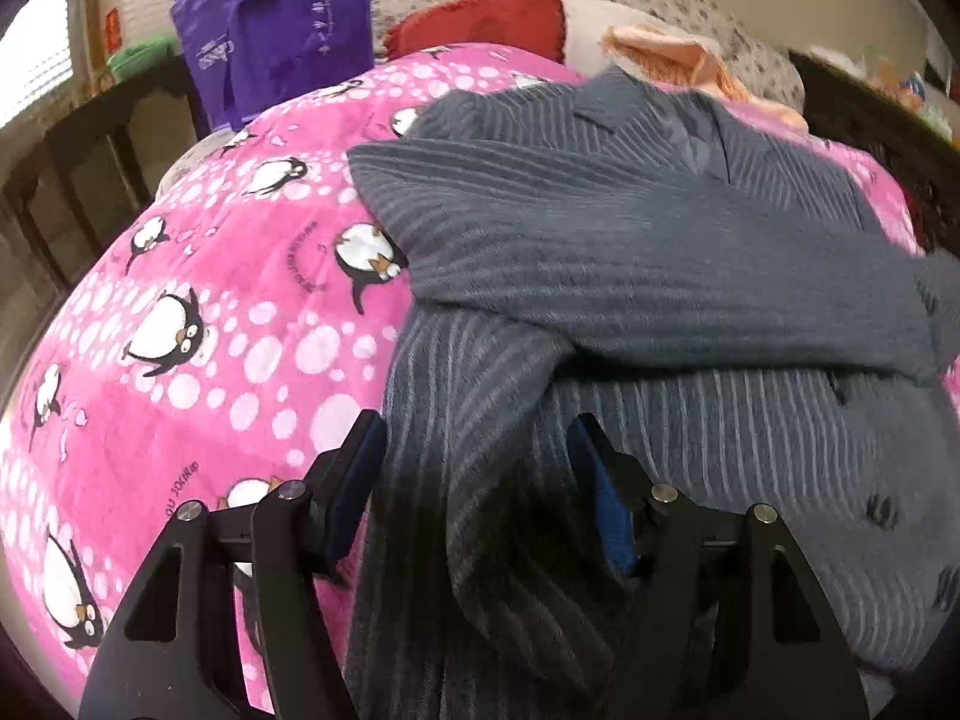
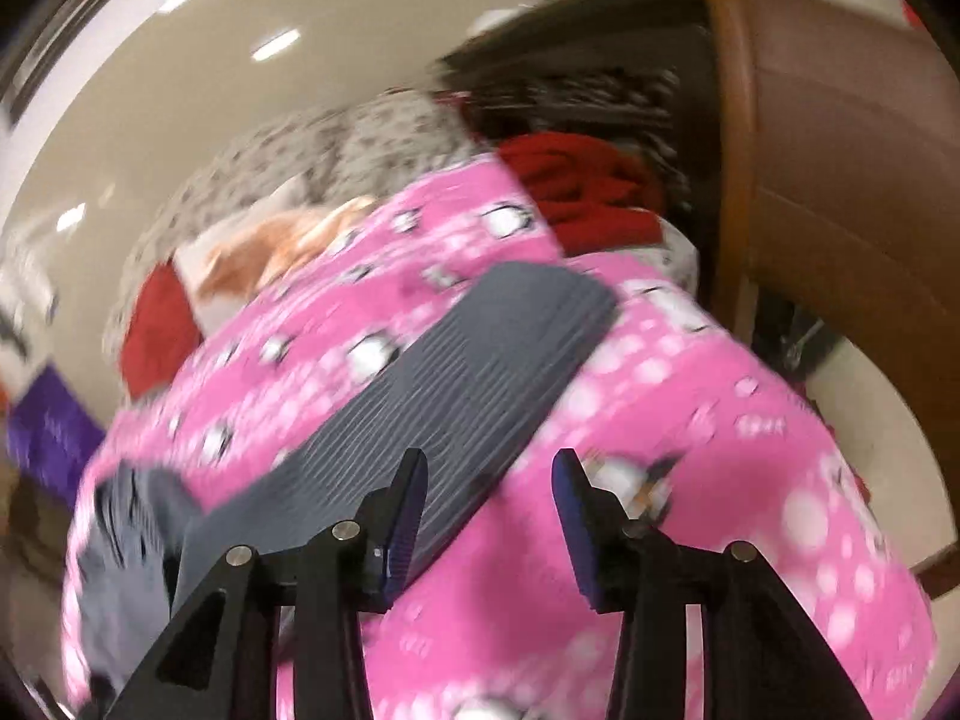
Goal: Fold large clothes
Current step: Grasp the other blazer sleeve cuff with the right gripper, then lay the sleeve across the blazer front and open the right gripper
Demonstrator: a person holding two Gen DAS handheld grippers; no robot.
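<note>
The grey ribbed cardigan lies on the pink penguin blanket that covers the bed, its collar toward the pillows at the far end and its buttoned front facing up. One sleeve is already laid across the chest, its cuff reaching out over the blanket. In my right wrist view the other sleeve stretches out straight and flat over the pink blanket toward the bed's far corner by the wooden headboard.

My left tongs stand apart, straddling the near side of the cardigan's body; dark cloth lies between the pads, but I judge they are not pressing it. My right tongs are also apart and hold nothing; the sleeve's near stretch runs under the left pad and only blanket shows between them. That view is blurred, so I can't read fine detail.

As I judge it, the step in hand is folding this second sleeve in. To do it well I would close the right tongs on the cuff end rather than mid-sleeve, lift only enough to clear the blanket, and carry it across the chest so it lies over the first sleeve without a twist. The left tongs should pin the body near the shoulder so the knit doesn't drag. The plush blanket may cling to the ribbing, so I'd move slowly and smooth any bunching before folding the hem up.
</note>
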